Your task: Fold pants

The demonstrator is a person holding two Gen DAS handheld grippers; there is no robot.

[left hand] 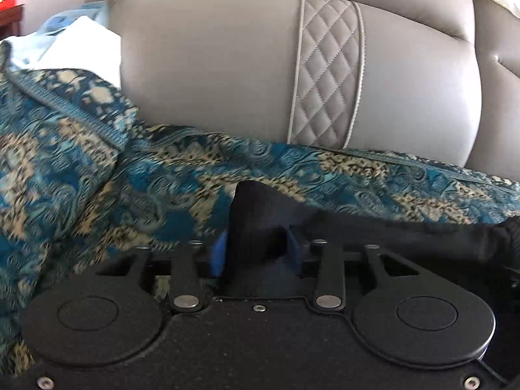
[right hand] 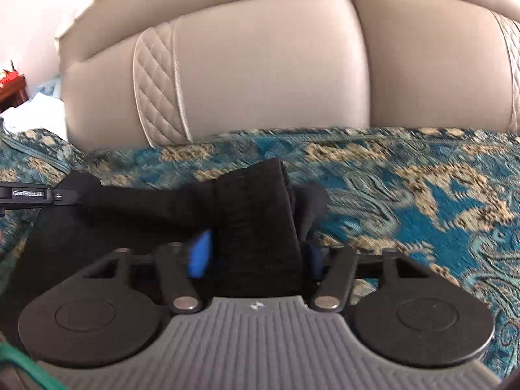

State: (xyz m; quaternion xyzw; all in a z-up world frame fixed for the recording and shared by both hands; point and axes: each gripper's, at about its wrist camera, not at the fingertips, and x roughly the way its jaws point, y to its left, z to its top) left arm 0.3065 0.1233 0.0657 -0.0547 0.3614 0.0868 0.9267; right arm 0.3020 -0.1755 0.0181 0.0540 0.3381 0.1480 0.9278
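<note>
The black pants (left hand: pixel 373 230) lie on a blue and beige patterned cover and stretch to the right in the left wrist view. My left gripper (left hand: pixel 256 253) is shut on a bunched edge of the pants, which sticks up between the blue pads (left hand: pixel 218 256). In the right wrist view the pants (right hand: pixel 146 208) stretch left. My right gripper (right hand: pixel 256 253) is shut on a ribbed edge of the pants, which rises between its blue pads (right hand: pixel 199 253). The left gripper's body (right hand: pixel 29 194) shows at the far left of the right wrist view, holding the other end.
The patterned cover (left hand: pixel 97 178) drapes over a sofa seat. Grey leather back cushions (left hand: pixel 211 65) with a quilted strip (left hand: pixel 328 71) rise just behind. White and light blue cloth (left hand: pixel 71 42) lies at the far left. A wooden cabinet (right hand: pixel 11 89) stands beyond.
</note>
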